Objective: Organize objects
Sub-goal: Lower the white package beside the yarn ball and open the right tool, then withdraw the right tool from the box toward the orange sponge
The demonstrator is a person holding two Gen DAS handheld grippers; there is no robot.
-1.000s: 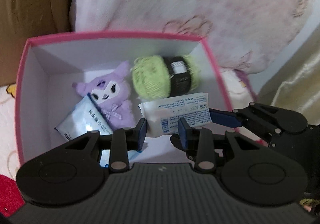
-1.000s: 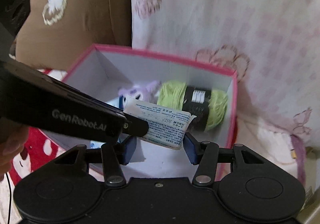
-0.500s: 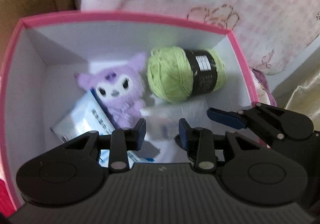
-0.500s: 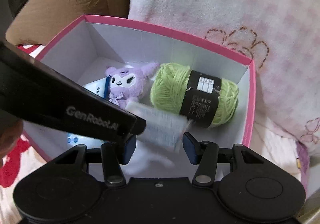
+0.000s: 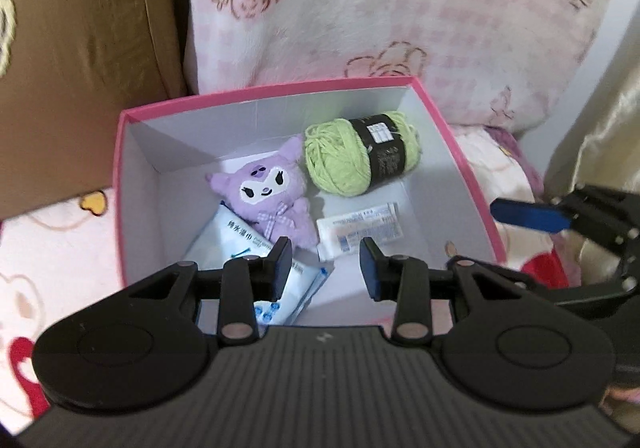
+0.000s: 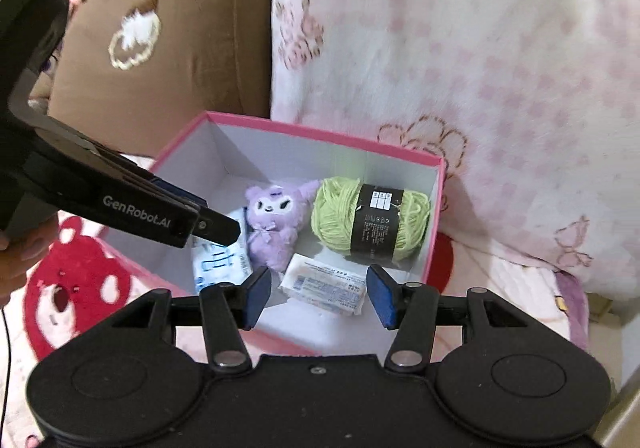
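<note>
A pink box (image 5: pixel 468 171) with white walls holds a purple plush (image 5: pixel 272 191), a green yarn ball (image 5: pixel 352 159), a blue-white wipes pack (image 5: pixel 256 248) and a small white packet (image 5: pixel 360 230). All four also show in the right wrist view: plush (image 6: pixel 276 224), yarn (image 6: pixel 372 219), wipes pack (image 6: pixel 220 264), white packet (image 6: pixel 324 284). My left gripper (image 5: pixel 326 262) is open and empty above the box's near edge. My right gripper (image 6: pixel 318 298) is open and empty above the box, with the white packet lying below it.
A pink floral blanket (image 5: pixel 400 7) is heaped behind the box and a brown cushion (image 5: pixel 80 47) stands at the back left. The box (image 6: pixel 434 244) sits on a patterned bedspread with a red bear print (image 6: pixel 72 280).
The white packet, held above the box a second ago, has dropped and now lies on the box floor. Both grippers have pulled back and up from the box.
</note>
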